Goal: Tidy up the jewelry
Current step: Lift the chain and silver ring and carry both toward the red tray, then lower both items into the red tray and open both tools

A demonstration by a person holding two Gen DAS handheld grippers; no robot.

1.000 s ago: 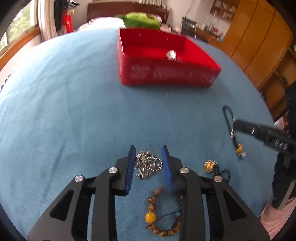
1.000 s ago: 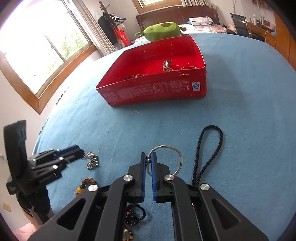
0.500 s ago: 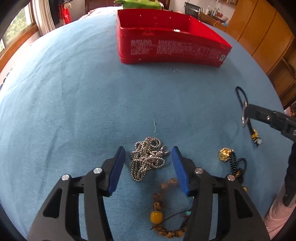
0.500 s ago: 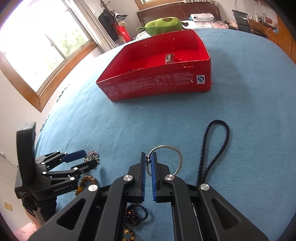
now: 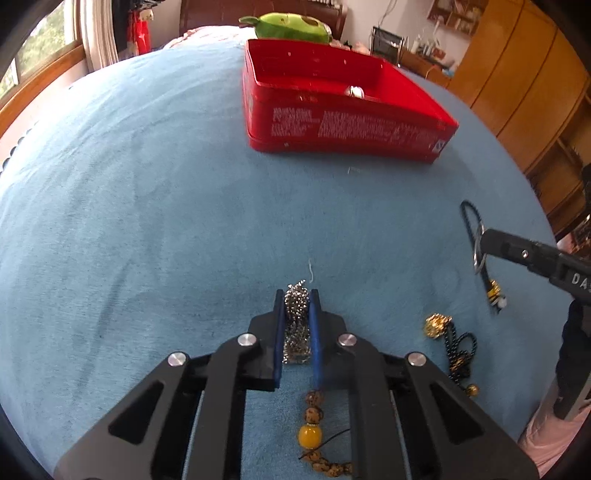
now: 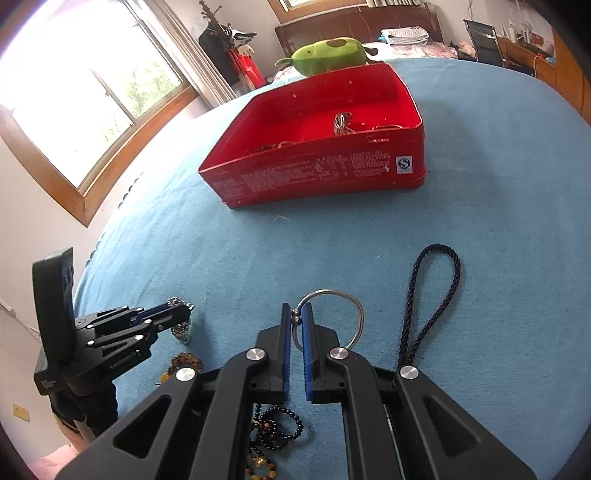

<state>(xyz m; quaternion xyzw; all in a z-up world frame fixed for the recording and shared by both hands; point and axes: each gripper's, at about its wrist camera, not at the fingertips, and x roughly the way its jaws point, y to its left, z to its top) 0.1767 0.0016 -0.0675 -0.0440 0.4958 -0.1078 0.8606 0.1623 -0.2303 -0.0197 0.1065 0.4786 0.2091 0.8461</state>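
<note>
Silver chain (image 5: 296,317) between left tool (image 5: 296,295) fingers

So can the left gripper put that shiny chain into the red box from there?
Probably yes. The left gripper is shut on the silver chain, and only bare blue cloth lies between it and the open red box.

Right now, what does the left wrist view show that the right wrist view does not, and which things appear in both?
Only the left wrist view shows the wooden wardrobe and the gold bead cluster.

Only the right wrist view shows the bright wood-framed window and the left gripper's black body from outside.

Both show the red rectangular tin, the green plush toy, the tangled silver ball chain in the left gripper, and the silver wire ring in the right gripper.
</note>
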